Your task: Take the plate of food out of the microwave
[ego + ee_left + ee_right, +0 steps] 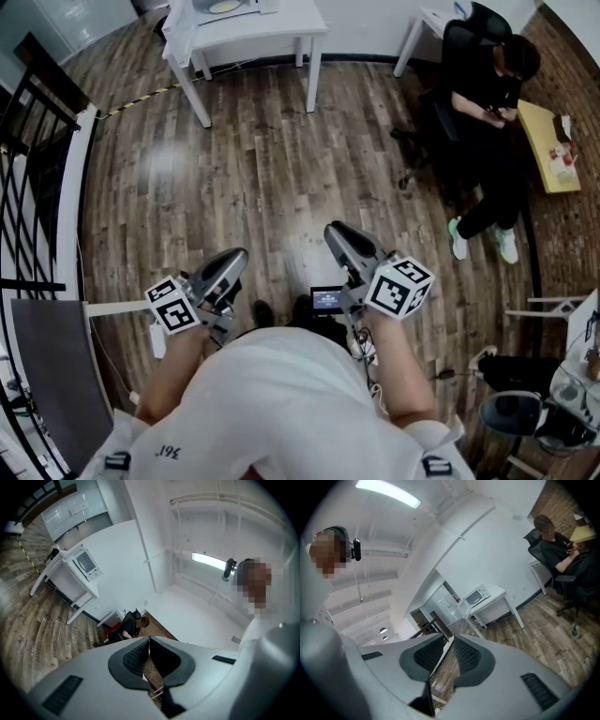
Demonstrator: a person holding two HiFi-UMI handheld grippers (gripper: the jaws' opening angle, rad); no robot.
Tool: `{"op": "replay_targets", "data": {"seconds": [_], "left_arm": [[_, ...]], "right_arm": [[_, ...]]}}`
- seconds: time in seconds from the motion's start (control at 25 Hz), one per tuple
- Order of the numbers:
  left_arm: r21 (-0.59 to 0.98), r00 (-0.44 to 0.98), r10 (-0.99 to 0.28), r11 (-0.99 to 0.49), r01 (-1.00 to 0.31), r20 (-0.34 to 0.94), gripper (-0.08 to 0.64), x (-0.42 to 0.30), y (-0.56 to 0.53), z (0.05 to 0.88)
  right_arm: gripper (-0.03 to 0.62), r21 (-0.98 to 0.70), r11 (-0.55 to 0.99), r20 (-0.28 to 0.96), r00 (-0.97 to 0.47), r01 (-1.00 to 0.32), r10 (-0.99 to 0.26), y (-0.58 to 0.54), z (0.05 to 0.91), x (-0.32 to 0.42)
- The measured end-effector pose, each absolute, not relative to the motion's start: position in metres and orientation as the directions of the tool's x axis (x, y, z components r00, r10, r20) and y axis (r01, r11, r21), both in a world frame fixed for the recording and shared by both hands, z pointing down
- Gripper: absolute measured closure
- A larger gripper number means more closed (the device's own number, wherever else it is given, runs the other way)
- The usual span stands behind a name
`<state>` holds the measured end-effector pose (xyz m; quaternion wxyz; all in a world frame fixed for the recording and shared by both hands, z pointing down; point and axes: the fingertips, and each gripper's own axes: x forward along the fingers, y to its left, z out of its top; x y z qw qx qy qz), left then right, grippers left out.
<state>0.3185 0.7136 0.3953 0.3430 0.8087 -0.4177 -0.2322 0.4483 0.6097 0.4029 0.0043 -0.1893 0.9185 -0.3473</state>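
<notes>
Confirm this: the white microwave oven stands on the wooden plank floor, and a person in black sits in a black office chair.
One error: the white microwave oven stands on a white table, not on the wooden plank floor; the right gripper view shows it. The person in black does sit in the black office chair.

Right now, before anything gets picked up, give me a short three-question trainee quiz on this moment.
1. True or false: the left gripper is clamped on a plate.
2. The microwave stands on: A the floor, B a white table, C a wall shelf.
3. Who else is in the room, and where?
Key: 1 false, it is shut with nothing between its jaws. 2 B. 3 A person sitting at the right of the head view, well away from the microwave.
</notes>
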Motion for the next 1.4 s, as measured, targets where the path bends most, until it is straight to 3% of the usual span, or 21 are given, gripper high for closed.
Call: {"op": "replay_targets", "data": {"seconds": [0.52,0.68,1.4], "left_arm": [[0.743,0.474,-0.876,-0.373,-0.556,-0.086,0.551,0.349,0.661,0.400],[0.748,0.441,-0.896,-0.331,-0.576,-0.056,0.497,0.340,0.647,0.404],[0.752,0.492,-0.867,-0.378,-0.540,-0.083,0.482,0.185,0.477,0.396]], "right_arm": [[0.522,-0.665,0.678,0.149,-0.945,-0.313,-0.290,0.553,0.415,0.472],[0.522,-0.675,0.673,0.152,-0.949,-0.303,-0.275,0.535,0.418,0.464],[0.522,-0.689,0.641,0.178,-0.937,-0.338,-0.302,0.384,0.423,0.309]]}}
